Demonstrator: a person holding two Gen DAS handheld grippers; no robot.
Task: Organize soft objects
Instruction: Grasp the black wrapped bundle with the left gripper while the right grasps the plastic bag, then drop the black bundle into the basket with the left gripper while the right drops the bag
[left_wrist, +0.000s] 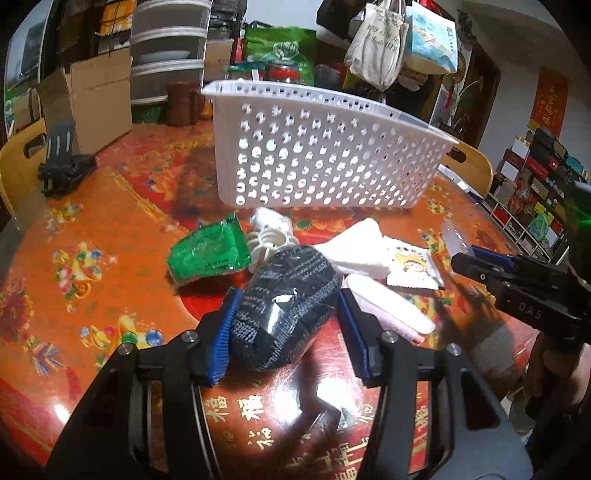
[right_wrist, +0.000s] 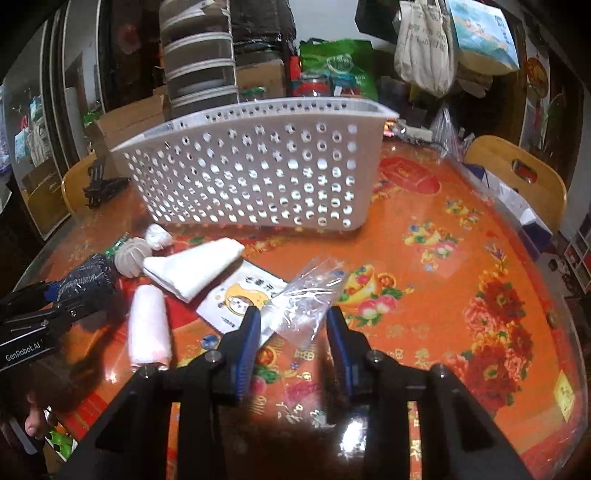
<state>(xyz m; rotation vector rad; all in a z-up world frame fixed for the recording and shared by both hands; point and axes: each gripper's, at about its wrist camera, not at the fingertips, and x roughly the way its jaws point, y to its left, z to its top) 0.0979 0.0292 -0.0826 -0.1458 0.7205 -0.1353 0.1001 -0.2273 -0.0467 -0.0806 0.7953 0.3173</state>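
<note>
Baskets: 1, white with holes (left_wrist: 317, 155) (right_wrist: 255, 166)
Dark knitted bundles: 1 (left_wrist: 284, 302) (right_wrist: 86, 282)
Green packets: 1 (left_wrist: 208, 253)
Folded white cloths: 1 (left_wrist: 356, 247) (right_wrist: 192, 264)
Pink-white rolls: 1 (left_wrist: 388, 308) (right_wrist: 149, 326)
Cartoon sachets: 1 (left_wrist: 412, 267) (right_wrist: 240, 299)
Clear plastic bags: 1 (right_wrist: 310, 299) (left_wrist: 454, 240)
Ribbed white round things: 1 (left_wrist: 271, 242) (right_wrist: 132, 256)
Small white wads: 1 (right_wrist: 158, 236) (left_wrist: 267, 218)
Grippers: 2, left (left_wrist: 286, 334) (right_wrist: 55, 301); right (right_wrist: 293, 345) (left_wrist: 463, 258)
Wooden chair backs: 2 (left_wrist: 469, 166) (left_wrist: 22, 158)
Black stands: 1 (left_wrist: 62, 162)
</note>
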